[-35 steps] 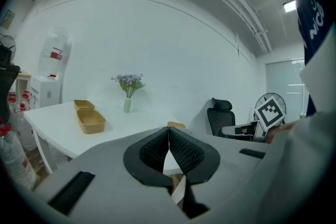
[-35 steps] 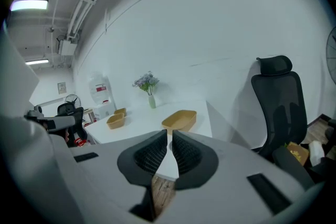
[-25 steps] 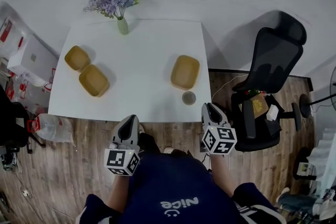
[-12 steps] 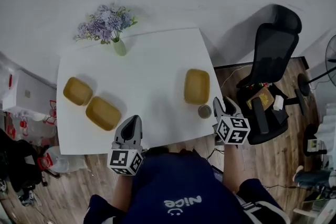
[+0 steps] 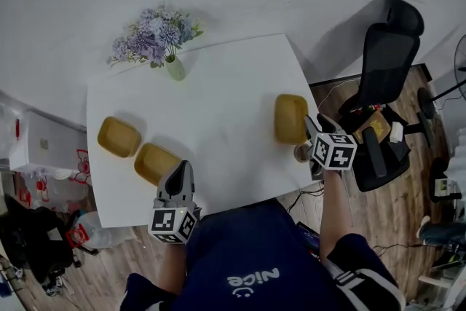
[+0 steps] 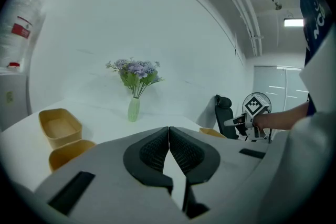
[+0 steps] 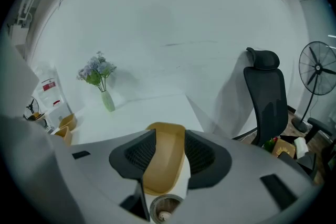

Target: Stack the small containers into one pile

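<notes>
The next move all comes down to the lone yellow container [image 5: 290, 118] at the right edge of the white table [image 5: 218, 105]. It lies straight ahead of the right gripper [image 5: 313, 129], with its long axis running away from the jaws and its short near end closest to them. In the right gripper view the jaws are spread with that container framed in the gap. It's hard to tell if they're already down around its rim or just hovering over it. A small round cup-like thing [image 7: 164, 211] sits right at the container's near end, under the jaws, so it could get bumped. The left gripper [image 5: 180, 171] is pressed together on nothing at the near table edge, just beside a second yellow container [image 5: 155, 162]. That one sits right next to a third yellow container [image 5: 119, 137], and both are well apart from the lone one. The right hand is clearly nearer for this grab.
</notes>
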Demonstrator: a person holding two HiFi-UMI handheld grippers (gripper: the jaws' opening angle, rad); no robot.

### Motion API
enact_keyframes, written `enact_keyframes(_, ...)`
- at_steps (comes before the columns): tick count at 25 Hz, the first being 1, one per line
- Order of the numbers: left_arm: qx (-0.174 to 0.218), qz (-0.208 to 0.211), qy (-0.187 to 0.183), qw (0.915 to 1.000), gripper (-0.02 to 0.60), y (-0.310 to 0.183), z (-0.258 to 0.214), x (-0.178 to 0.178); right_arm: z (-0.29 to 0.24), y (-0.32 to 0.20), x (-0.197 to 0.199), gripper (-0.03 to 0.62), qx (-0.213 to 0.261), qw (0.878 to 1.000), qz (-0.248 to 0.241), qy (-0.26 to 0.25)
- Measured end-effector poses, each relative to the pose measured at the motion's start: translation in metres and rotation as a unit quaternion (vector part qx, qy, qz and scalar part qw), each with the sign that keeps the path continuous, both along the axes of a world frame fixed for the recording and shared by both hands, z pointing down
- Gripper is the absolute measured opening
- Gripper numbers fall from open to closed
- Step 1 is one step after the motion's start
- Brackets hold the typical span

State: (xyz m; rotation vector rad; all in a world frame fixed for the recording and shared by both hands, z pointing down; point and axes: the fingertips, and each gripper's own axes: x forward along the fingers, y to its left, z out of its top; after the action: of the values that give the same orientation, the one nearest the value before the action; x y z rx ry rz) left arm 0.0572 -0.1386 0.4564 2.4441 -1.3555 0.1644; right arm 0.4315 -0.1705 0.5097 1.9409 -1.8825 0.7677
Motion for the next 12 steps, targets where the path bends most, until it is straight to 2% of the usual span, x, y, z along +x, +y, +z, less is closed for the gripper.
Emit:
enact_keyframes(6,-0.012,-0.02,0.002,0.9997,0.02,0.003,0.005,0.0,0.028,-0.021,0.011,0.173,-0.049,0.999,-0.006,-0.003)
enact_keyframes(9,-0.015,-0.032,0.007,0.9993,0.02,0.007,0.002,0.001,0.047,-0.026,0.01,0.173,-0.078,0.997,-0.016,-0.02)
enact_keyframes(12,-0.016,-0.038,0.006,0.9991,0.02,0.012,-0.001,0.002,0.057,-0.028,0.013,0.173,-0.104,0.994,-0.016,-0.008)
